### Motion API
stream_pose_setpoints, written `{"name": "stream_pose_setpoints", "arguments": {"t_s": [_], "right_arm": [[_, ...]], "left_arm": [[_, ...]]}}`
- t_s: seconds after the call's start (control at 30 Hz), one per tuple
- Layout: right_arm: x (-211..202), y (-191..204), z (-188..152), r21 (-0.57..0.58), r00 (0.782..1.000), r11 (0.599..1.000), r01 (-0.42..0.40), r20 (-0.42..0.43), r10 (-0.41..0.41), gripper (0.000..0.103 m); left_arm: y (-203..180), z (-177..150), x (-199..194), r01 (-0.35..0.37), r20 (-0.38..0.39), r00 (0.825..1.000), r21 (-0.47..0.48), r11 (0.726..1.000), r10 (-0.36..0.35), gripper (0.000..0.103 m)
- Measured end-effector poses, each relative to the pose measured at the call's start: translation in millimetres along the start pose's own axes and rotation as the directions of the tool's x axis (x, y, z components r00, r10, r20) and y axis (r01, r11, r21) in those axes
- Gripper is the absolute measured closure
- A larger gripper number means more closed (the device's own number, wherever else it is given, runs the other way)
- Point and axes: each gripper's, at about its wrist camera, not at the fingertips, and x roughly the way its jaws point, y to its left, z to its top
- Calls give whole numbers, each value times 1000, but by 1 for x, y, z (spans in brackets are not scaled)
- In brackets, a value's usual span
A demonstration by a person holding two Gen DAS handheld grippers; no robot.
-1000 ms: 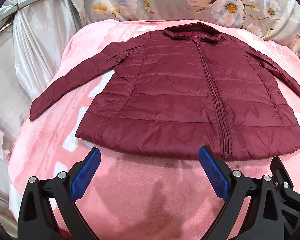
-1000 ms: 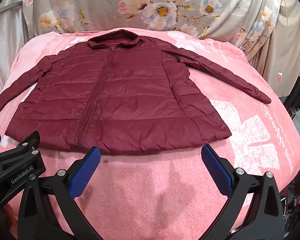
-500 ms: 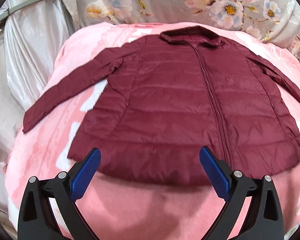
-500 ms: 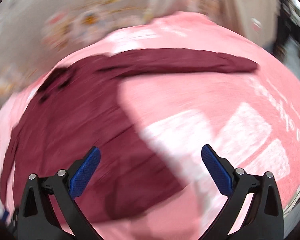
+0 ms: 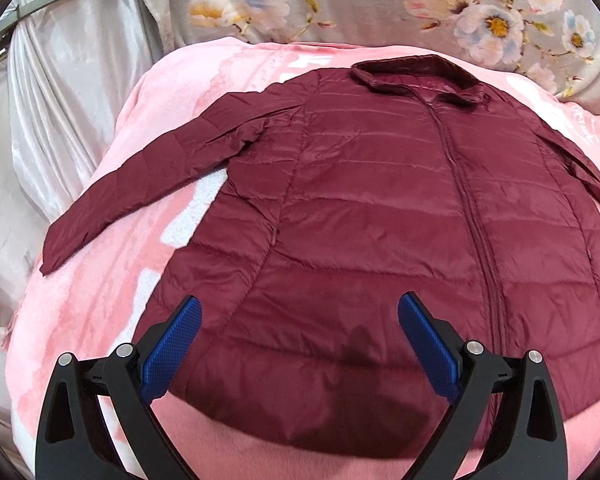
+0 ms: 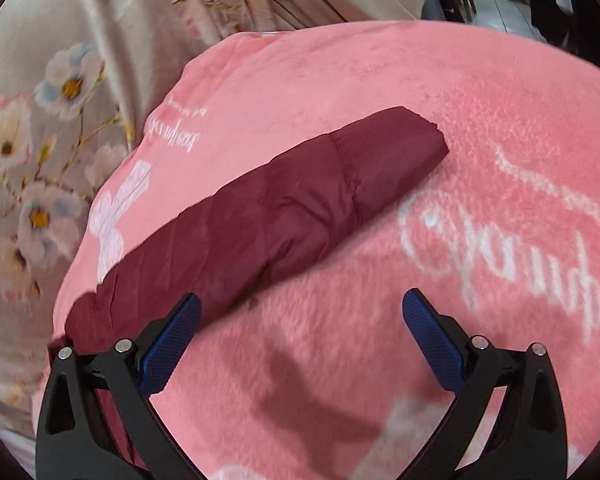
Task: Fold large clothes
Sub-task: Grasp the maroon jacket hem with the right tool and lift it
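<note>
So in the last second you've split your two grippers up. A moment ago both were hanging back near the hem looking at the whole jacket (image 5: 380, 208); now your right gripper (image 6: 300, 336) has swung way out to the side and is looking along the right sleeve (image 6: 284, 216), cuff end pointing away from you on the pink blanket (image 6: 460, 80). Your left gripper (image 5: 300, 340) has crept forward too, so its blue pads sit over the lower front panel instead of short of the hem.

Both tongs are spread wide, nothing pinched in either one. The jacket itself hasn't budged: it lies flat, zipped, collar (image 5: 420, 76) at the far end, left sleeve (image 5: 152, 192) stretched out diagonally toward the blanket's edge.

My read: no fold is made yet, and you're lining up for the sleeves first. The right pad is just beside the sleeve's upper part, so I'd guess you grab there or further along and flip it across the body.
</note>
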Motion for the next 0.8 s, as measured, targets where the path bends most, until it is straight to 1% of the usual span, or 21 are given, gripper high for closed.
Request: {"name": "stream_pose_setpoints", "arguments": {"t_s": [0.07,0.1,0.13,0.17,0.2,0.23,0.27,0.33,0.37,0.43,0.47,0.5,0.53,0.57,0.6,0.63,0.7,0.73,0.77,0.8], "right_arm": [[6,3,7,-7,999,1000,21,38,-21,17],[8,7,10,-21,998,999,42,57,-41,23],[10,8,13,-31,996,998,58,63,-56,35],[13,10,17,-35,996,998,59,70,-56,51],[16,10,20,-24,997,999,45,67,-44,60],[18,10,22,-4,998,999,32,59,-32,76],[20,10,25,13,998,1000,20,58,-20,83],[11,22,30,4,996,1000,-1,90,0,92],[4,32,31,-22,994,1000,-13,109,15,93],[-15,64,30,-103,986,993,-61,148,76,95],[-29,88,24,-164,978,981,-103,162,130,95],[-37,104,20,-205,973,970,-127,166,163,95],[-52,138,8,-294,959,940,-175,164,230,95],[-63,162,-4,-359,948,910,-210,155,280,95],[-74,192,-21,-441,932,862,-250,133,338,95],[-82,214,-36,-498,920,822,-276,109,376,95],[-95,270,-85,-627,888,694,-353,10,460,95],[-98,285,-104,-659,877,651,-377,-28,479,95],[-99,310,-135,-697,857,578,-425,-105,504,95],[-97,325,-160,-711,840,527,-465,-168,516,95]], "left_arm": [[1,5,4,6,-2,1000,-10,1000,-6,7],[2,7,6,9,-6,1000,-14,1000,-9,7],[3,9,8,11,-8,1000,-16,1000,-12,7],[3,11,10,13,-10,1000,-18,1000,-14,7],[3,13,12,13,-9,1000,-17,1000,-13,7],[3,13,12,11,-9,1000,-15,1000,-11,7],[3,15,14,6,-8,1000,-13,1000,-6,7],[5,18,19,-14,-11,1000,-16,1000,14,7],[6,19,22,-22,-14,1000,-22,1000,21,7],[10,21,27,-27,-23,999,-37,999,26,7],[12,22,30,-31,-28,999,-46,998,30,7],[14,23,33,-33,-31,999,-56,998,31,7],[17,24,35,-31,-29,999,-69,997,29,7],[18,25,36,-30,-26,999,-76,997,28,7],[19,26,37,-32,-23,999,-82,996,30,7],[21,28,39,-34,-19,999,-91,995,33,7],[24,30,40,-28,-18,999,-100,995,27,7],[27,32,41,-28,-19,999,-109,994,26,7],[30,34,41,-24,-18,1000,-122,992,22,7],[32,35,40,-21,-18,1000,-130,991,18,7]]}}
